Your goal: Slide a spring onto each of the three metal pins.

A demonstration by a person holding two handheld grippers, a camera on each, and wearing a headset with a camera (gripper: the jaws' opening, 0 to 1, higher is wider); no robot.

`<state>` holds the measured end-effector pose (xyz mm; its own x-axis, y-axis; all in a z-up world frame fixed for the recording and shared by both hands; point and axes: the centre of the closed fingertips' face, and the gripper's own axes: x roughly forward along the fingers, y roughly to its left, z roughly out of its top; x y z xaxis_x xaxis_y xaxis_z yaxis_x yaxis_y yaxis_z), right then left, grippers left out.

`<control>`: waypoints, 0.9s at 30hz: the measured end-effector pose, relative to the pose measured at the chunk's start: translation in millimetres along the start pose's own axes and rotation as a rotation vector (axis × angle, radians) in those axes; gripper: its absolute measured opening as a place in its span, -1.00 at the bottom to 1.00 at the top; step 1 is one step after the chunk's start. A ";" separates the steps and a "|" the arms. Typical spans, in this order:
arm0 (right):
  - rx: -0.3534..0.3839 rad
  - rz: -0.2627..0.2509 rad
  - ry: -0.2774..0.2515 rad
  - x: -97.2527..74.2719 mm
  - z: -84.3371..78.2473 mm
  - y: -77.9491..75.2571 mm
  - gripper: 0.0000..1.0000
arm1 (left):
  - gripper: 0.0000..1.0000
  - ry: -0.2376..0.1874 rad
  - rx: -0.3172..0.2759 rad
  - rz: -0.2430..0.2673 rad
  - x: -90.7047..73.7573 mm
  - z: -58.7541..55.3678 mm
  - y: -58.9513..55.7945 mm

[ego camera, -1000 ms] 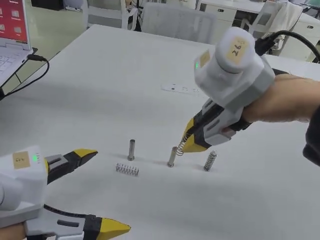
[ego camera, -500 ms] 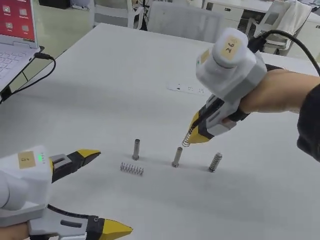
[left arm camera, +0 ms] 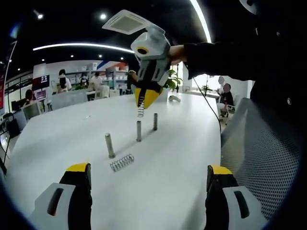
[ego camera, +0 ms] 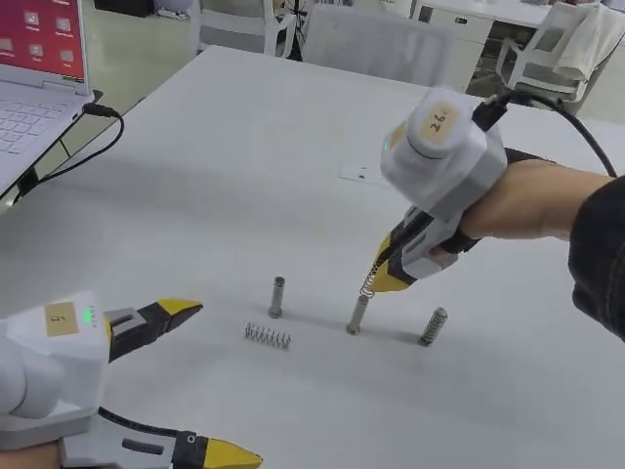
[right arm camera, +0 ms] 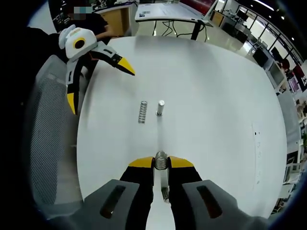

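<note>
On the white counter (ego camera: 244,176) three metal pins stand upright in a row, set apart from one another: the left pin (ego camera: 277,296), the middle pin (ego camera: 358,314) and the right pin (ego camera: 434,326). Three springs are in sight as well. The first spring (ego camera: 436,320) sits around the right pin, covering most of its length. The second spring (ego camera: 268,336) lies on its side on the counter, just in front of the left pin and touching neither pin beside it. The third spring (ego camera: 369,281) is pinched in the right claw (ego camera: 383,278), whose yellow-tipped jaws are drawn close on its upper coils. It hangs slightly tilted with its lower end right over the top of the middle pin; whether it touches the pin cannot be told. The left pin and the middle pin are bare. The left claw (ego camera: 229,383) hovers at the near side of the counter, well apart from the pins, its two jaws spread wide with nothing between them. One laptop (ego camera: 34,68) sits at the far left edge, with one dark cable (ego camera: 88,147) trailing from it
</note>
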<state>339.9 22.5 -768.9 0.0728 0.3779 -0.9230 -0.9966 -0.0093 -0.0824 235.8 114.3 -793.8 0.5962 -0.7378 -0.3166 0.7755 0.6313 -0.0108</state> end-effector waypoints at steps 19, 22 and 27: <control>0.007 0.014 0.025 11.1 -5.4 -4.0 -0.84 | 0.92 0.003 -0.014 -0.005 2.0 -3.6 1.2; 0.008 0.017 0.027 13.6 -6.5 -3.8 -0.84 | 0.91 0.002 -0.015 -0.004 2.1 -3.6 1.8; 0.010 0.020 0.033 17.8 -8.5 -2.9 -0.84 | 0.90 0.006 -0.016 -0.006 2.2 -4.7 1.2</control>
<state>344.4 21.4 -788.2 0.0540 0.3472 -0.9362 -0.9982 -0.0068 -0.0601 237.0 114.5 -799.0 0.5899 -0.7404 -0.3223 0.7758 0.6303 -0.0280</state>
